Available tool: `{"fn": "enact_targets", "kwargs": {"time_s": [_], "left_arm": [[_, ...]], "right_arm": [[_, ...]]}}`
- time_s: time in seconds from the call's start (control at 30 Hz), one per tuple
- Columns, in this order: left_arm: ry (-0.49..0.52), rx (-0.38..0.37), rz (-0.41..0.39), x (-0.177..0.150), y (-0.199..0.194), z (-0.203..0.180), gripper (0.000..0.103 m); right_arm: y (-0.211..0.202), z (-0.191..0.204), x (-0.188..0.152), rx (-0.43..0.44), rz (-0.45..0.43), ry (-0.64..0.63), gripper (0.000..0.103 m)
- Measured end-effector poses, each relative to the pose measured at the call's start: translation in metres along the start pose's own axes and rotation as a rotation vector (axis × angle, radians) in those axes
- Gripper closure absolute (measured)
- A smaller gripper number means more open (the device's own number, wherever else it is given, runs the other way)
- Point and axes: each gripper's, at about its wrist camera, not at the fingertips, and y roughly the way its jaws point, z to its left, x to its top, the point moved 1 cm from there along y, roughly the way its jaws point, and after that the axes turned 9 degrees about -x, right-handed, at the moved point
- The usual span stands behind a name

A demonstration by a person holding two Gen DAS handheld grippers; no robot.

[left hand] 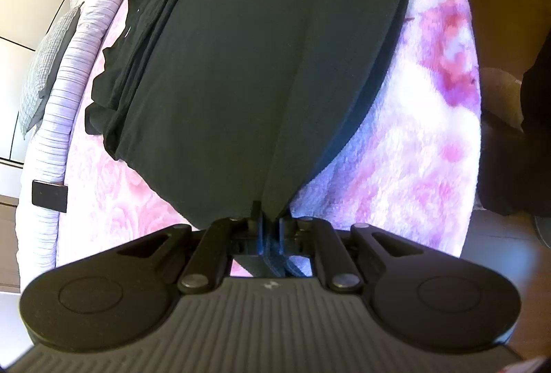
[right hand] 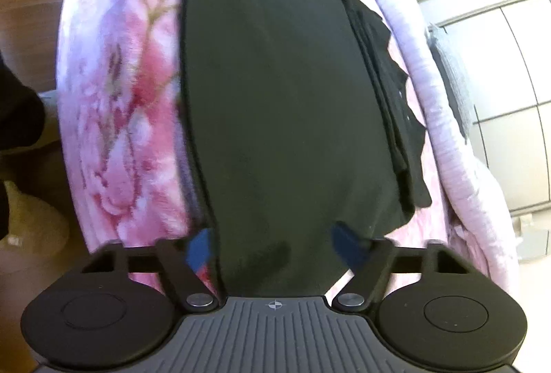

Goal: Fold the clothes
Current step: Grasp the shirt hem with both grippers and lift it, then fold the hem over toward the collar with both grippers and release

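A black garment (left hand: pixel 248 56) lies spread on a pink floral blanket (left hand: pixel 406 118), with a bunched folded strip along its left side. My left gripper (left hand: pixel 272 221) is shut on the garment's near edge, and the cloth pulls into a peak at the pads. In the right wrist view the same black garment (right hand: pixel 282 104) fills the middle, its bunched strip now on the right. My right gripper (right hand: pixel 275 245) is open, its blue fingertips (right hand: pixel 347 242) standing wide apart on either side of the garment's near end.
The blanket (right hand: pixel 117 104) covers a bed. A pale ribbed quilt (left hand: pixel 58 139) runs along the bed's far side, with a grey checked pillow (left hand: pixel 44 77) beyond. White wardrobe doors (right hand: pixel 509 104) stand behind. Brown wooden floor (left hand: pixel 502 11) lies off the bed's edge.
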Motion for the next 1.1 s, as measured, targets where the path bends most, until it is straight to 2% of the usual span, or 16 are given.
{"fn": "enact_targets", "kwargs": {"time_s": [0.1,0.3,0.4,0.5,0.8,0.87,0.93,1.1], "left_arm": [[0.013,0.003,0.002,0.003,-0.01,0.005,0.098],[0.027,0.012,0.003,0.008,-0.047,0.014,0.099],[0.028,0.027,0.003,0.012,-0.07,0.013,0.1],[0.009,0.006,0.011,0.017,-0.092,0.01,0.1],[-0.035,-0.131,0.064,0.022,-0.161,-0.04,0.1],[-0.044,-0.129,0.056,0.03,-0.167,-0.032,0.099],[-0.072,-0.115,0.04,0.036,-0.165,-0.006,0.099],[-0.112,-0.094,-0.003,0.055,-0.133,0.102,0.099]], "right_arm": [[-0.002,-0.011,0.004,0.027,0.028,0.034,0.1],[-0.022,-0.058,0.015,0.104,0.01,0.074,0.101],[-0.049,-0.071,0.011,0.149,-0.015,0.06,0.101],[-0.079,-0.078,0.009,0.201,-0.023,0.068,0.101],[-0.16,-0.087,-0.004,0.382,-0.002,0.109,0.101],[-0.162,-0.097,-0.006,0.381,0.001,0.113,0.101],[-0.157,-0.117,-0.006,0.351,-0.001,0.113,0.101],[-0.108,-0.189,0.005,0.257,-0.013,0.102,0.101]]}}
